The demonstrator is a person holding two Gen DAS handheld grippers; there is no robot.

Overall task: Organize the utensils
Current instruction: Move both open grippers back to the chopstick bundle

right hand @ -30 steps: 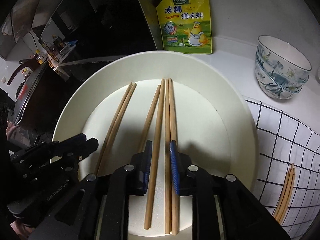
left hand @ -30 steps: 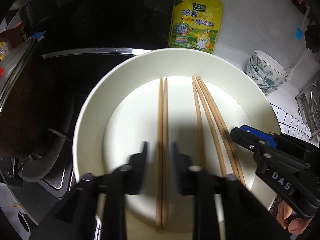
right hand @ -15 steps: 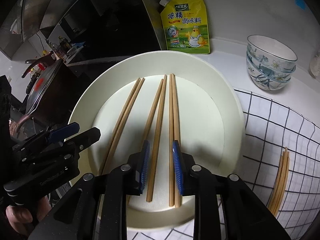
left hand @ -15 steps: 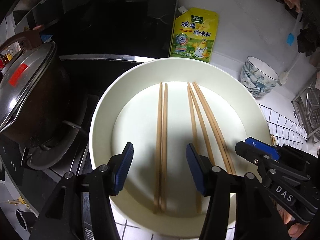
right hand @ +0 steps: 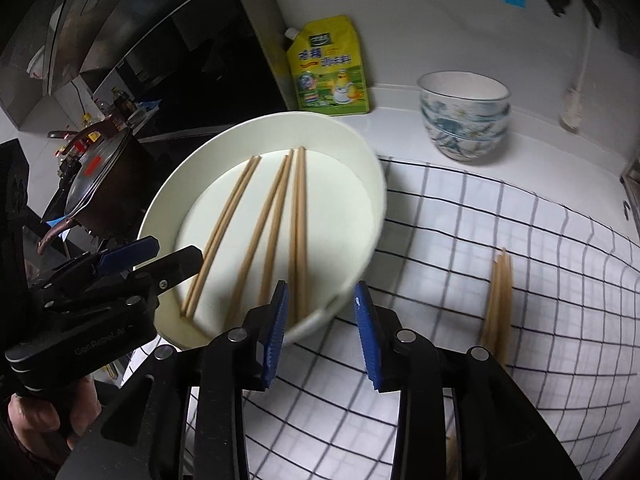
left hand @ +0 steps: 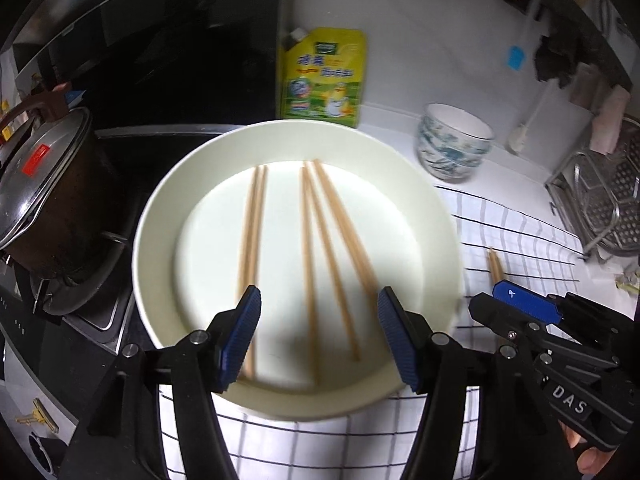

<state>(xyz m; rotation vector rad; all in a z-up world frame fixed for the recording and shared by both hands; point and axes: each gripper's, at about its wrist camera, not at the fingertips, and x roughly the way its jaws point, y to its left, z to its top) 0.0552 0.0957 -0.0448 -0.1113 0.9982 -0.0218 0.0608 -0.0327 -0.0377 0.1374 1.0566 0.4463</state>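
A large cream plate [left hand: 160, 224] [right hand: 360, 152] holds several wooden chopsticks [left hand: 312, 248] [right hand: 276, 224] lying lengthwise. My left gripper [left hand: 318, 336] is open and empty, raised above the plate's near rim. My right gripper [right hand: 322, 328] is open and empty, above the plate's right near edge and the cloth; it also shows in the left wrist view [left hand: 520, 304]. More chopsticks [right hand: 500, 296] [left hand: 495, 264] lie on the checked cloth to the right of the plate.
A white checked cloth [right hand: 500, 216] covers the counter. Stacked patterned bowls [right hand: 464, 120] [left hand: 452, 144] and a yellow seasoning pouch [right hand: 332, 68] [left hand: 322, 72] stand behind. A lidded pot [left hand: 44, 184] sits on the stove at left. A metal rack [left hand: 608, 200] is far right.
Both grippers have pulled back and up from the plate. The left jaws opened wide and let go of the pair of chopsticks; the right jaws opened too and swung right.
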